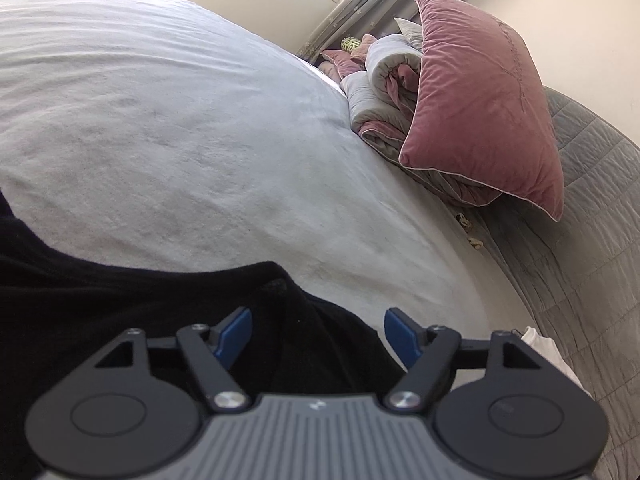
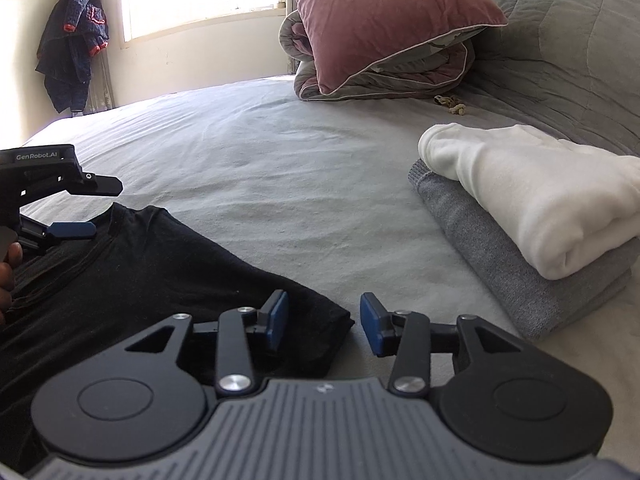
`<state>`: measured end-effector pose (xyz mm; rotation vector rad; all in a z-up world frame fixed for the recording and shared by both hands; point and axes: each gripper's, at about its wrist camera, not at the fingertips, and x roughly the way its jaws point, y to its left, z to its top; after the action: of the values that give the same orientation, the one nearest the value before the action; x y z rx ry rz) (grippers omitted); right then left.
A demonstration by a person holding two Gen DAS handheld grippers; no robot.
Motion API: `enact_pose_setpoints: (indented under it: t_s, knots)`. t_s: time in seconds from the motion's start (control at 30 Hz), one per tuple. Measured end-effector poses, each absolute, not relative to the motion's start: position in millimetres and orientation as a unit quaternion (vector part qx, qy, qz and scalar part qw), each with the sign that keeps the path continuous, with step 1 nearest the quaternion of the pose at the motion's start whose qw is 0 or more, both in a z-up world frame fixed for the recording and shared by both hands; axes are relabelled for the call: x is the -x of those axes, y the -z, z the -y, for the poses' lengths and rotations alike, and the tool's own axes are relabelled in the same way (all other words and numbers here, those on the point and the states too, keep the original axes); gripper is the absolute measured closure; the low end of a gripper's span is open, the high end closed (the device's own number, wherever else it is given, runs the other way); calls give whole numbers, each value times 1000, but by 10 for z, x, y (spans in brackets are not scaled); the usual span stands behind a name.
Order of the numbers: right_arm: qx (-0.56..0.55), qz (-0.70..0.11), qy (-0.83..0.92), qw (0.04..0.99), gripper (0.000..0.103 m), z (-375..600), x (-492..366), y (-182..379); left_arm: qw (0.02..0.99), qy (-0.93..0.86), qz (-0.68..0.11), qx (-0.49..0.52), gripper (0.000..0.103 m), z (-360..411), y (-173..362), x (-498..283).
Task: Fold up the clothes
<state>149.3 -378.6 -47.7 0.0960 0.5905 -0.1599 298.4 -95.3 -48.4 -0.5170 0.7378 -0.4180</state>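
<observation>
A black garment (image 1: 120, 300) (image 2: 140, 280) lies folded flat on the pale bed sheet (image 1: 180, 120) (image 2: 280, 168). My left gripper (image 1: 318, 328) hovers over its edge with the blue pads wide apart; black cloth lies under them, and neither pad presses on it. From the right wrist view the left gripper (image 2: 96, 208) is at the garment's collar end, held by a hand (image 2: 8, 272). My right gripper (image 2: 324, 320) stands open at the garment's near right corner, the left pad over the cloth, the right pad over bare sheet.
A folded white garment (image 2: 540, 200) sits on a folded grey one (image 2: 520, 280) at the right. A pink pillow (image 1: 480, 100) (image 2: 380, 12) leans on a rolled duvet (image 2: 380, 80) by the quilted headboard (image 2: 560, 40). Dark clothes (image 2: 72, 40) hang by the window.
</observation>
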Motion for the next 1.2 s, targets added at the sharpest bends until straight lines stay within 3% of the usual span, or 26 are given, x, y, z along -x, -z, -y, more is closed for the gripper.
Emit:
enact_pose_setpoints:
  t_s: [0.43, 0.77, 1.2]
  knots:
    - [-54, -285, 82, 953, 47, 3796, -1503, 482, 914, 183, -318, 174, 24, 521, 249, -2348]
    - [-71, -283, 91, 952, 42, 3810, -1512, 490, 946, 62, -298, 109, 24, -143, 186, -2222]
    - [-78, -282, 151, 944, 42, 3715, -1607, 566, 942, 5, -301, 151, 21, -887, 343, -2208]
